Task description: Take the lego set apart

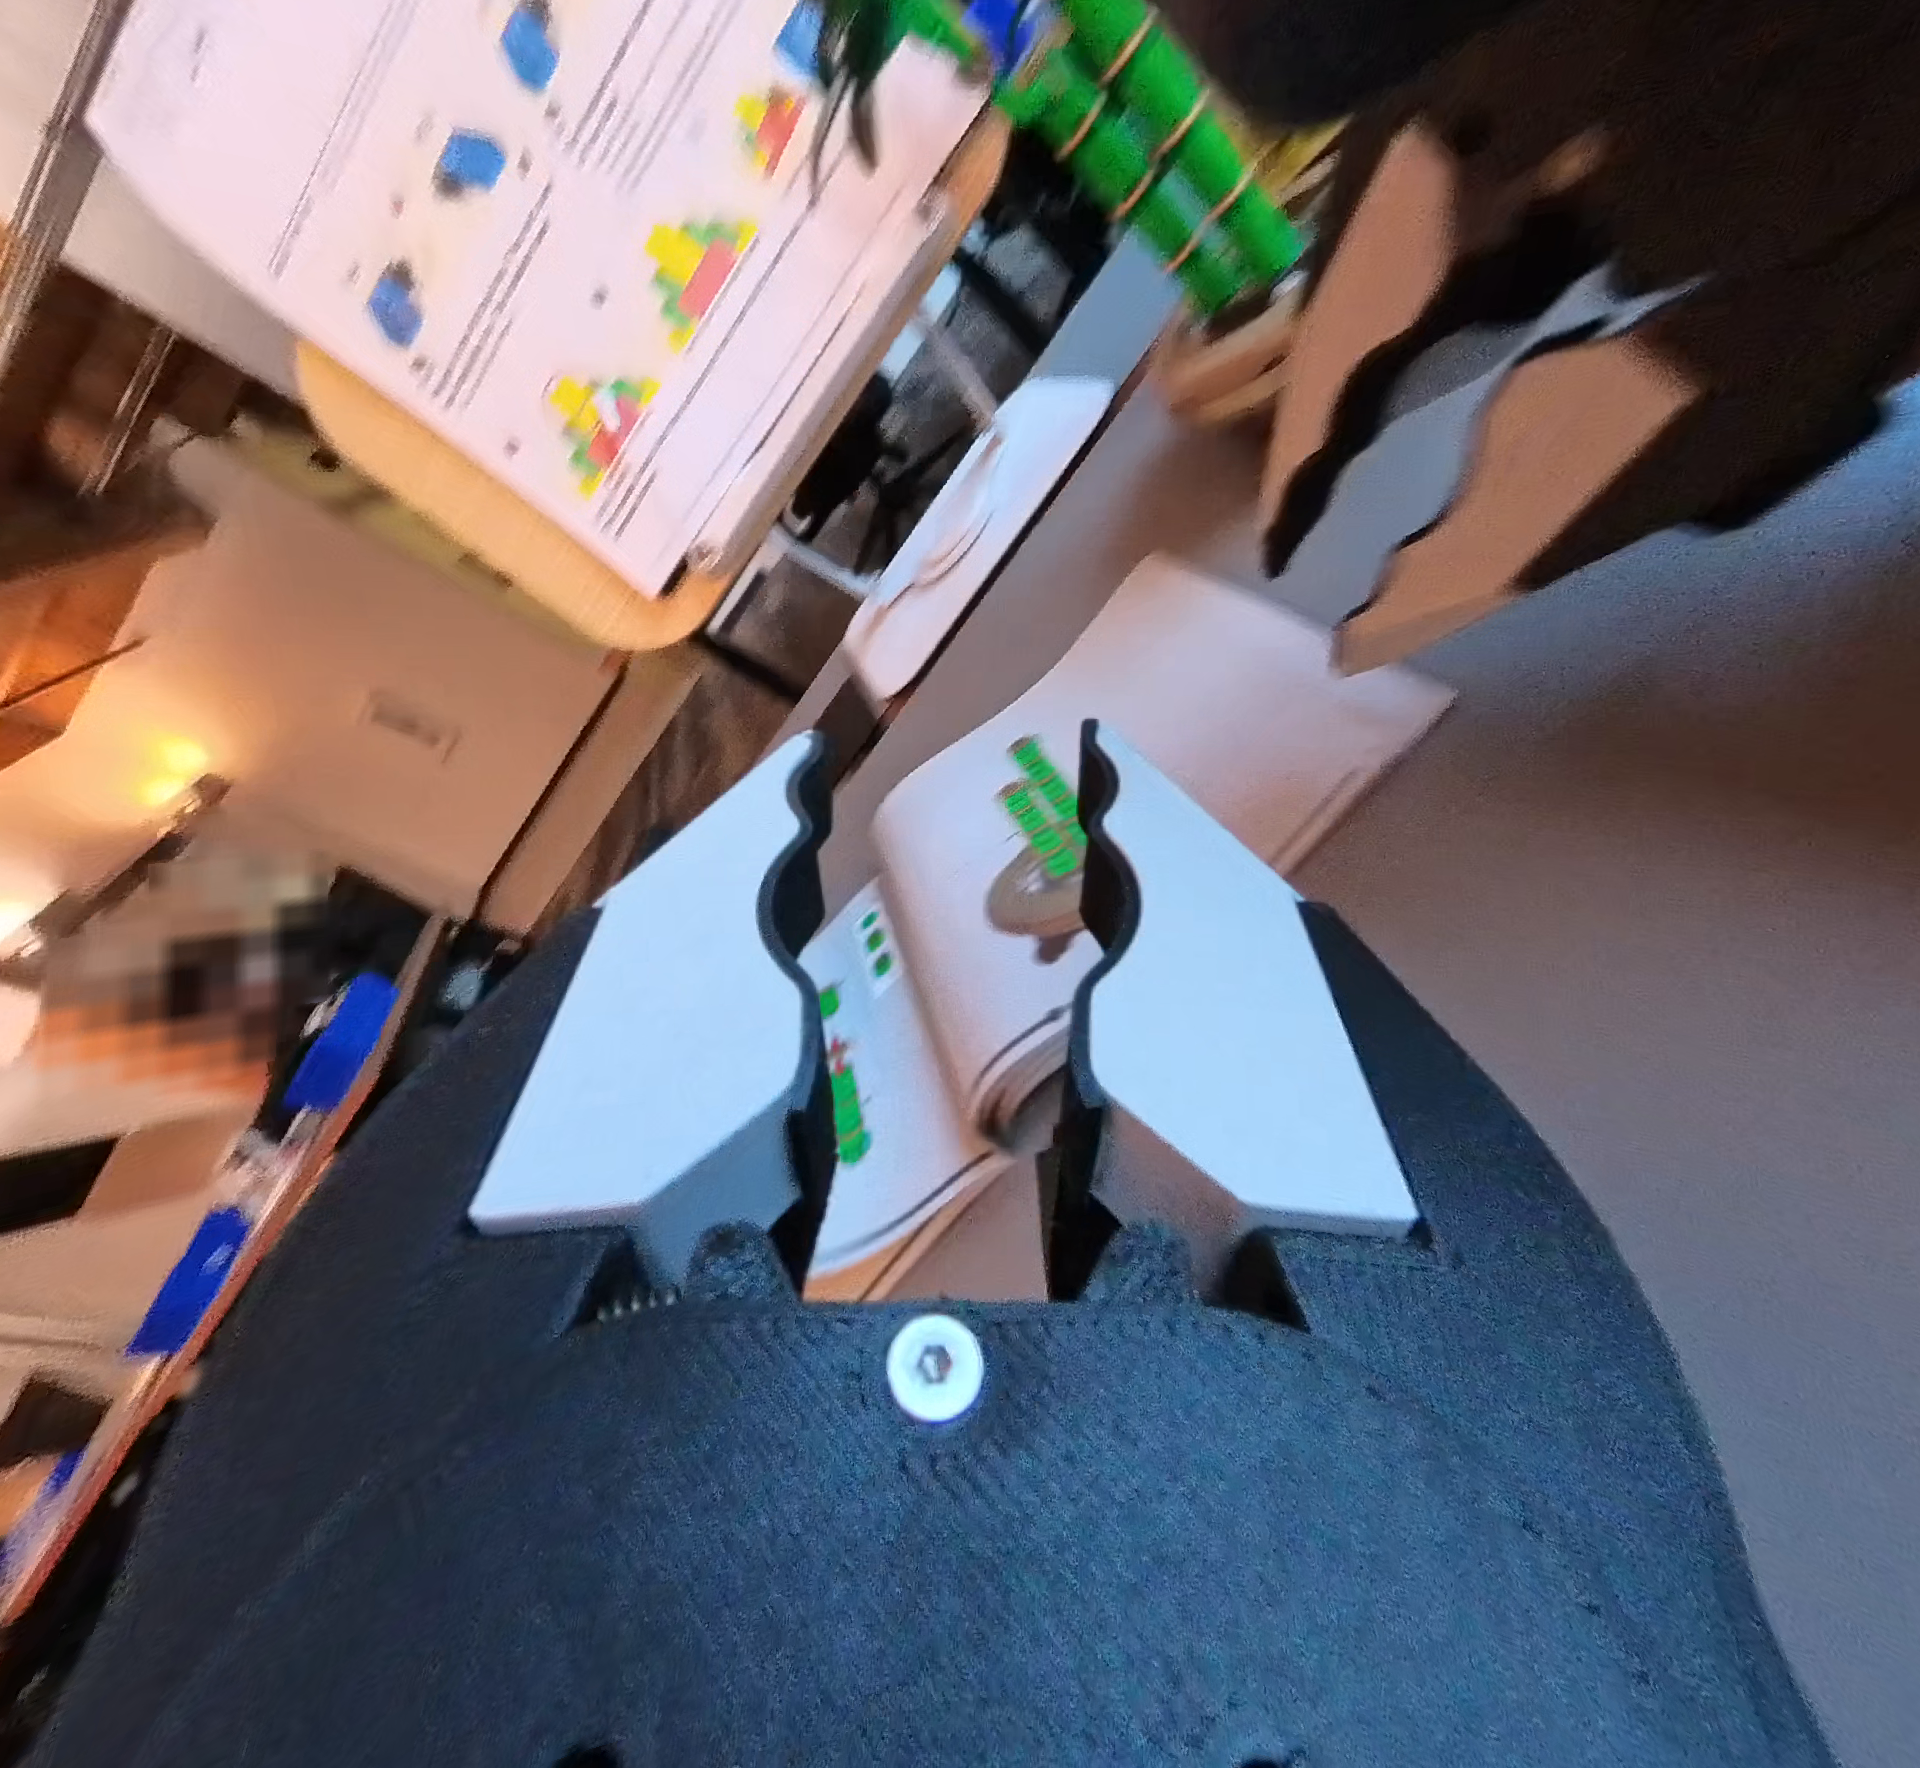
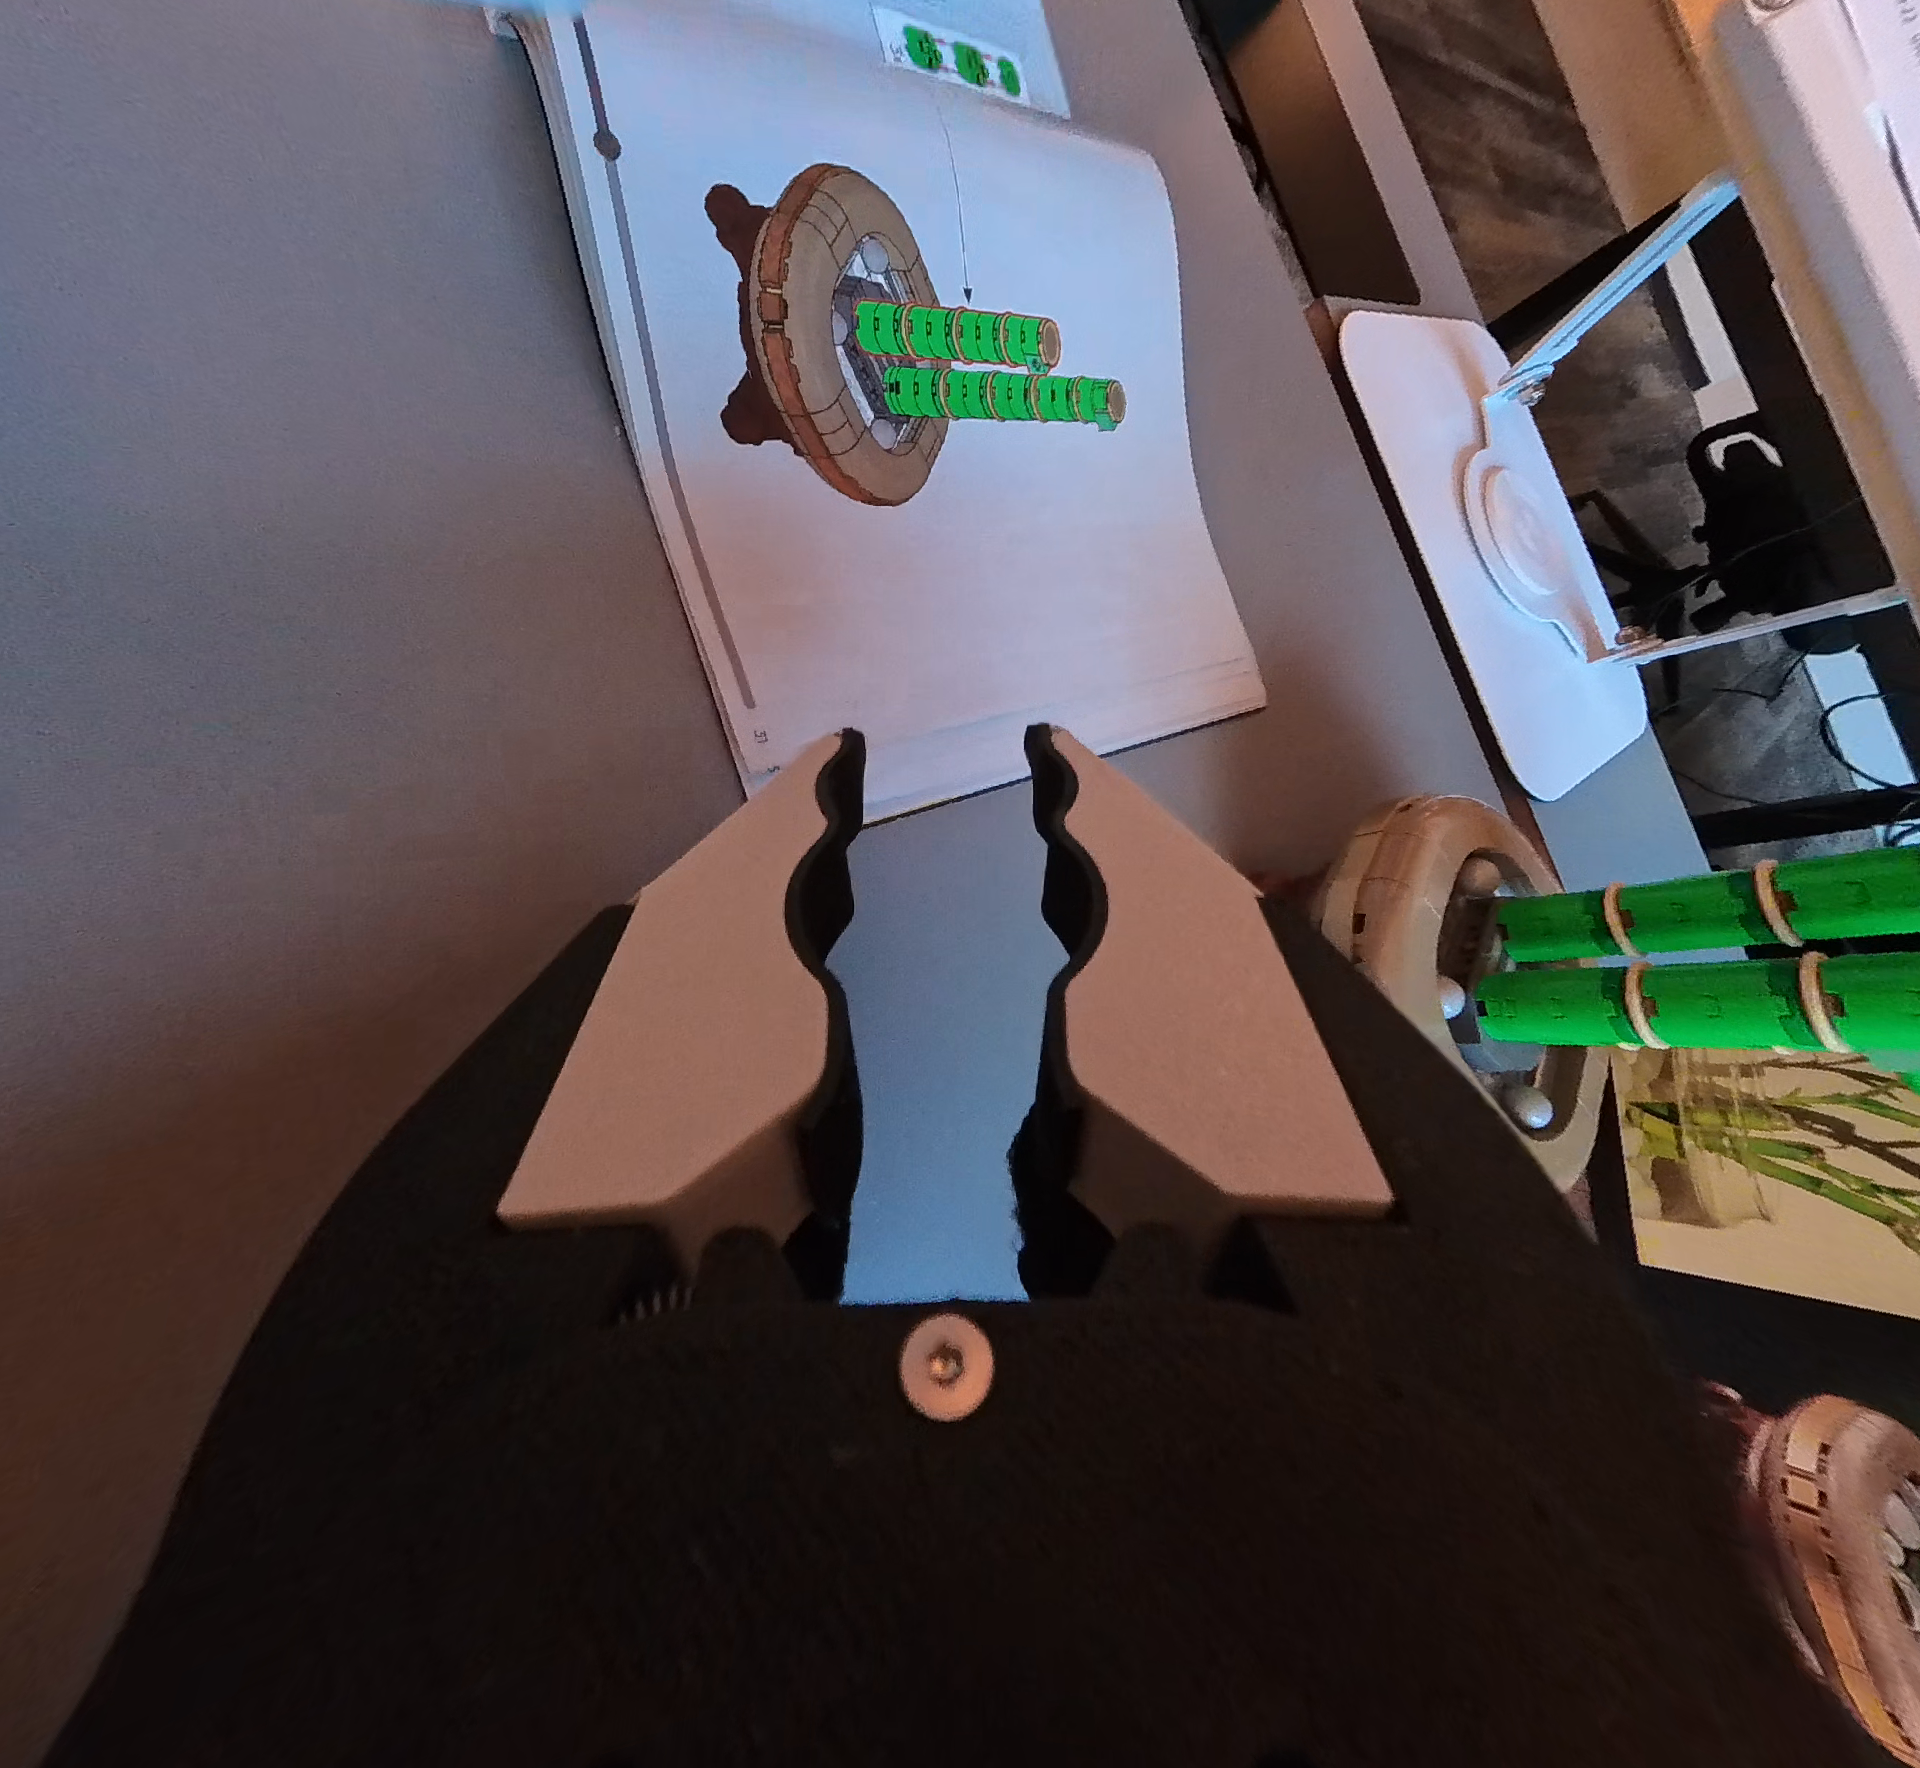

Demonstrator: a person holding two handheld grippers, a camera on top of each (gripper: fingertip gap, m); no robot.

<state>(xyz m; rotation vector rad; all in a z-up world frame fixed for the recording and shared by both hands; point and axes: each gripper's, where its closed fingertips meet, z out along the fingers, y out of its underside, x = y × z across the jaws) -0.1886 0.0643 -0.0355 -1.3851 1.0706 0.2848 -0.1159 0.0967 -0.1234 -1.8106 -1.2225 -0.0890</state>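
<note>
The lego set is a round tan base (image 2: 1397, 871) with two green bamboo-like stalks (image 2: 1714, 960) standing on the grey table, at the right edge of the right wrist view. The stalks also show blurred at the top of the left wrist view (image 1: 1132, 108). My right gripper (image 2: 945, 742) is open and empty, left of the set, above the table by the booklet's near edge. My left gripper (image 1: 951, 752) is open and empty, raised over the booklet. The right gripper also shows in the left wrist view (image 1: 1455, 471), in front of the stalks.
An open instruction booklet (image 2: 935, 575) lies on the table. A white stand base (image 2: 1475, 523) holds up a board with a printed sheet (image 1: 499, 191). A printed box or card (image 2: 1766, 1199) lies under the stalks. Another round brownish piece (image 2: 1849, 1552) is at the lower right. My right gripper is the nearer one to the round brownish piece (image 2: 1849, 1552): about 25 cm, against 35 cm.
</note>
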